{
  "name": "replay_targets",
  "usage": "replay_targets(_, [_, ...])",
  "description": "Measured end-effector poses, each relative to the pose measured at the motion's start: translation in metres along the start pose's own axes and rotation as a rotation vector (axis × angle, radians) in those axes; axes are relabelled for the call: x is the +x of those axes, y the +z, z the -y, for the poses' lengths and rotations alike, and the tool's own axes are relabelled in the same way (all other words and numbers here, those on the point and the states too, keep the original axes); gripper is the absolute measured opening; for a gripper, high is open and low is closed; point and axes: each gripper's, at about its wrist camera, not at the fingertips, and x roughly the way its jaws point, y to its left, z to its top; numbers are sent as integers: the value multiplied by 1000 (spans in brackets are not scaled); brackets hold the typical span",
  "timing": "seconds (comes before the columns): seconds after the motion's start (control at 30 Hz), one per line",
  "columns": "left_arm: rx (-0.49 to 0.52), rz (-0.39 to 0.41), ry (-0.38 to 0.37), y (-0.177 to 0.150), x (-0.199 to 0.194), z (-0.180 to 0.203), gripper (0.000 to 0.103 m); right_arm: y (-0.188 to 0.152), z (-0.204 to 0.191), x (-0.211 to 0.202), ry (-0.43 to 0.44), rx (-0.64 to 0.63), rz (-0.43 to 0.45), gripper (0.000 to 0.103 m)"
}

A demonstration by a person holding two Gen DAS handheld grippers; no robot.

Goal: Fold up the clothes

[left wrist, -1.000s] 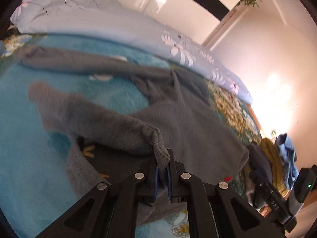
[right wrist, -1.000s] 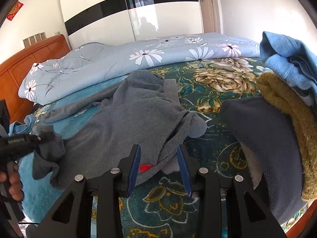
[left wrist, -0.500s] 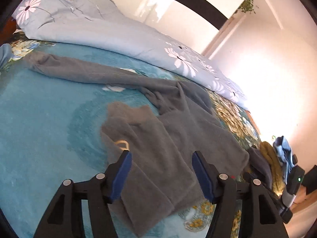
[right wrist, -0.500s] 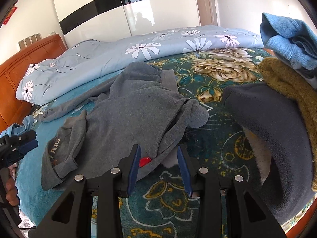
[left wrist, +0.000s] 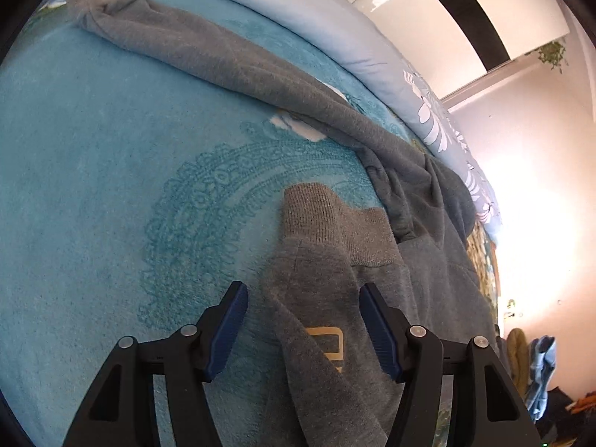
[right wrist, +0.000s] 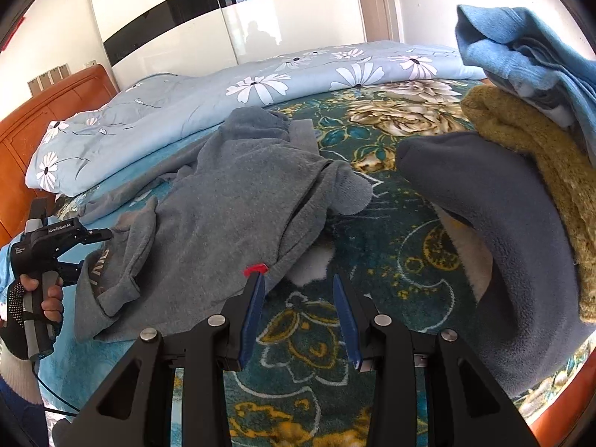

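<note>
A grey sweatshirt (right wrist: 231, 201) lies spread on the bed. One sleeve (left wrist: 223, 59) stretches away to the upper left. The other sleeve is folded back over the body, its ribbed cuff (left wrist: 313, 208) lying flat. My left gripper (left wrist: 302, 290) hovers low over this folded sleeve; its jaws are closing, with the grey cloth between them but not pinched. In the right wrist view the left gripper (right wrist: 89, 251) sits at the sweatshirt's left edge, held by a hand. My right gripper (right wrist: 298, 279) stands open and empty just before the hem, beside a red tag (right wrist: 256, 269).
A teal patterned blanket (left wrist: 93, 186) covers the bed. A light-blue flowered duvet (right wrist: 260, 85) is bunched along the far side. At the right lies a pile of dark grey fleece (right wrist: 503, 223), a mustard garment (right wrist: 540, 156) and a blue one (right wrist: 521, 52). A wooden headboard (right wrist: 37, 119) stands far left.
The left gripper let go of the sleeve cuff, which dropped folded onto the sweatshirt, then moved in low over it. The right gripper has stayed put.
</note>
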Motion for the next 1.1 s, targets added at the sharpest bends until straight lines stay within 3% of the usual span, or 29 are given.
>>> replay_targets(0.03, [-6,-6,-39,-1,-1,0,46,-2,2,-1,-6,6,-3,40])
replay_targets(0.1, [3,1,-41,-6,-3,3,15,-5,6,-3,-18,20,-13,40])
replay_targets(0.13, [11,9,-28,-8,-5,5,8,-7,7,-4,-20,30,-19,40])
replay_targets(0.23, [27,87,-91,-10,-27,8,6,-12,9,-11,-15,46,-27,40])
replay_targets(0.33, [72,249,-162,-3,-81,5,6,-16,9,-17,-19,52,-31,40])
replay_targets(0.43, [86,461,-97,0,-160,-19,6,-19,10,-22,-14,68,-24,40])
replay_targets(0.57, [8,698,72,-23,-246,-81,6,-25,7,-15,4,81,-40,40])
replay_targets(0.63, [-61,723,133,-37,-262,-121,6,-27,3,-8,20,86,-57,40])
replay_targets(0.73, [-156,661,237,-50,-251,-168,6,-29,-3,3,53,96,-83,40])
replay_targets(0.87, [-272,584,210,-71,-228,-206,6,-27,-7,18,109,133,-114,40])
replay_targets(1.1, [-288,559,199,-82,-220,-214,8,-15,5,38,244,274,-92,41])
